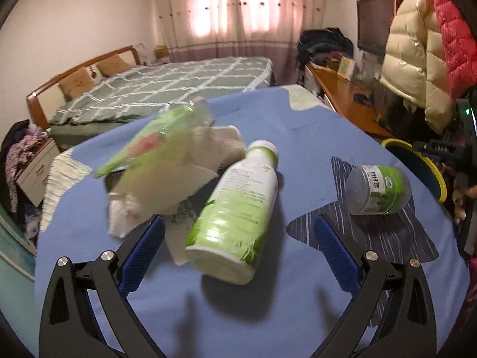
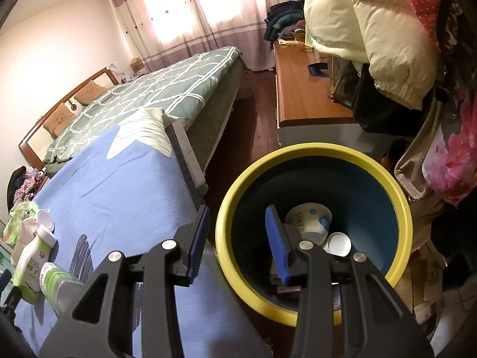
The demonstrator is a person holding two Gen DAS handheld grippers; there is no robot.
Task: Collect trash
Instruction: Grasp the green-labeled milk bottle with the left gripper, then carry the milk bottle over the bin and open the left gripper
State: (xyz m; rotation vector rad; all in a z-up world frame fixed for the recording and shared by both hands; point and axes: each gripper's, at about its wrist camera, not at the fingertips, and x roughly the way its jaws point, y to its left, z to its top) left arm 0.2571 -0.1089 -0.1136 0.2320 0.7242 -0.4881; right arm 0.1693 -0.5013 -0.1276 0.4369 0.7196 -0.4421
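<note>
A green-and-white bottle (image 1: 235, 208) lies on the blue cloth (image 1: 298, 137), its base towards my open left gripper (image 1: 238, 232), whose blue pads flank it. Crumpled tissue and green wrappers (image 1: 167, 167) lie just left of the bottle. A clear jar with a green label (image 1: 377, 191) lies to the right. My right gripper (image 2: 235, 238) is open and empty over the rim of the yellow-rimmed blue bin (image 2: 313, 152), which holds a white cup (image 2: 310, 219) and a lid (image 2: 338, 243). The bottle (image 2: 31, 262) and jar (image 2: 56, 283) show at the left of the right wrist view.
The bin (image 1: 417, 161) stands off the table's right edge. A green checked bed (image 2: 167, 95) lies beyond the table, a wooden desk (image 2: 304, 95) to the right. Puffy coats (image 2: 372, 29) hang above the bin.
</note>
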